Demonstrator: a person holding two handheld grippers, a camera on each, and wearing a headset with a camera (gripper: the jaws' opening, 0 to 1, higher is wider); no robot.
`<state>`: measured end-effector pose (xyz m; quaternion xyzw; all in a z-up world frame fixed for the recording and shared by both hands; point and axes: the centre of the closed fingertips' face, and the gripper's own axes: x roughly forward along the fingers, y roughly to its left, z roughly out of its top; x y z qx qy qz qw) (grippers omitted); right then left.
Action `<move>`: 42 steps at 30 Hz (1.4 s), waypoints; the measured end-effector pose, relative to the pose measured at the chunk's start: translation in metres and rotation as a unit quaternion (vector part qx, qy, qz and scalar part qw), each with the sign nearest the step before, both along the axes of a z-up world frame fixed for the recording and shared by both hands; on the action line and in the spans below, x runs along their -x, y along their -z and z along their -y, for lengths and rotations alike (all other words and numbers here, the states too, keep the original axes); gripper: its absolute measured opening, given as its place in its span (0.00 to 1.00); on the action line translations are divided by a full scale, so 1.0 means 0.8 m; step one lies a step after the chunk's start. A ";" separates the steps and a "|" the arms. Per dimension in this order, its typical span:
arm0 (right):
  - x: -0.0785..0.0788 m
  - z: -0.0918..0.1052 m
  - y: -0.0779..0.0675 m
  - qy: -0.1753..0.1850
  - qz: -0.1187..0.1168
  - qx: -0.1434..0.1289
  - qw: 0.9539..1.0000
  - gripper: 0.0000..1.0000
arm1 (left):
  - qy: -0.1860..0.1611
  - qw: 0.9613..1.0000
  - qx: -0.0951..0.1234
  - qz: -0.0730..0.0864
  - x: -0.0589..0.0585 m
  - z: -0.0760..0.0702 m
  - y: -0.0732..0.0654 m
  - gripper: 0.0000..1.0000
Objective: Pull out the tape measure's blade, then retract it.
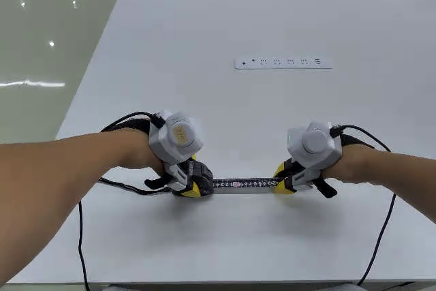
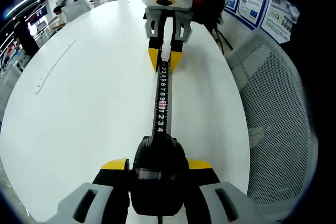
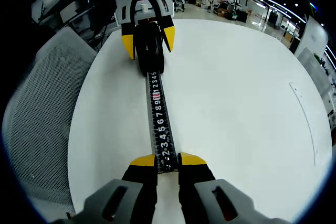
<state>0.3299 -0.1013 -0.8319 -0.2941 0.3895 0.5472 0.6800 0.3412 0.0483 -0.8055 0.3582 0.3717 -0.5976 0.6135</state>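
Two grippers face each other low over white table (image 1: 272, 18). Left gripper (image 2: 157, 163) clamped on black tape measure (image 2: 157, 182) case; right gripper (image 3: 168, 160) pinched tight on blade (image 3: 159, 114) tip. Blade drawn out flat between them, dark with white numerals, one red mark. Hook hidden inside right jaws; case label unreadable.

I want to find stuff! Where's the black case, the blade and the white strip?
black case (image 2: 159, 174), left gripper view, top of its body.
blade (image 3: 159, 116), right gripper view, numbered middle.
white strip (image 1: 283, 63), head view, its middle.
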 end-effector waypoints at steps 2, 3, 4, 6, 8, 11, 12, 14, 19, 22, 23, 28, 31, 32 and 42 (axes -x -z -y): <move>0.001 0.005 0.000 0.002 -0.001 0.001 1.000 0.13 | 0.001 1.000 -0.002 0.001 0.000 0.000 0.000 0.37; 0.001 0.007 0.000 0.003 -0.002 0.002 1.000 0.13 | 0.001 1.000 -0.003 0.001 0.000 0.000 0.000 0.37; 0.002 0.008 0.000 0.004 -0.002 0.002 1.000 0.13 | 0.001 1.000 -0.003 0.002 0.000 0.000 0.000 0.37; 0.003 0.011 -0.001 0.005 -0.002 0.004 1.000 0.13 | 0.001 1.000 -0.002 0.002 0.000 0.000 0.000 0.37; 0.003 0.012 -0.002 0.006 -0.003 0.004 1.000 0.13 | 0.001 1.000 -0.002 0.002 0.000 0.000 0.000 0.37; 0.004 0.015 -0.003 0.007 -0.003 0.006 1.000 0.13 | 0.001 1.000 -0.002 0.003 0.000 0.000 0.000 0.37; 0.004 0.016 -0.002 0.007 -0.003 0.006 1.000 0.13 | 0.001 1.000 -0.002 0.003 0.000 0.000 0.000 0.37; 0.005 0.020 -0.002 0.008 -0.003 0.007 1.000 0.13 | 0.002 1.000 -0.003 0.004 0.001 0.000 0.000 0.37; 0.006 0.029 -0.003 0.011 -0.004 0.011 1.000 0.13 | 0.003 1.000 -0.004 0.005 0.000 0.000 0.000 0.37; 0.007 0.033 -0.004 0.014 -0.005 0.012 1.000 0.13 | 0.002 1.000 -0.003 0.005 0.000 0.000 0.000 0.37; 0.008 0.035 -0.004 0.014 -0.005 0.013 1.000 0.13 | 0.002 1.000 -0.002 0.005 0.000 0.000 0.000 0.37; 0.009 0.044 -0.004 0.018 -0.006 0.018 1.000 0.13 | 0.003 1.000 -0.003 0.005 0.000 0.000 0.000 0.37; 0.010 0.048 -0.004 0.021 -0.007 0.018 1.000 0.13 | 0.003 1.000 -0.002 0.005 0.000 0.001 0.000 0.37; 0.010 0.050 -0.004 0.022 -0.007 0.019 1.000 0.13 | 0.004 1.000 -0.002 0.005 0.000 0.001 0.000 0.37; 0.012 0.066 -0.003 0.029 -0.008 0.024 0.999 0.13 | 0.003 1.000 -0.001 0.005 0.000 0.002 0.000 0.37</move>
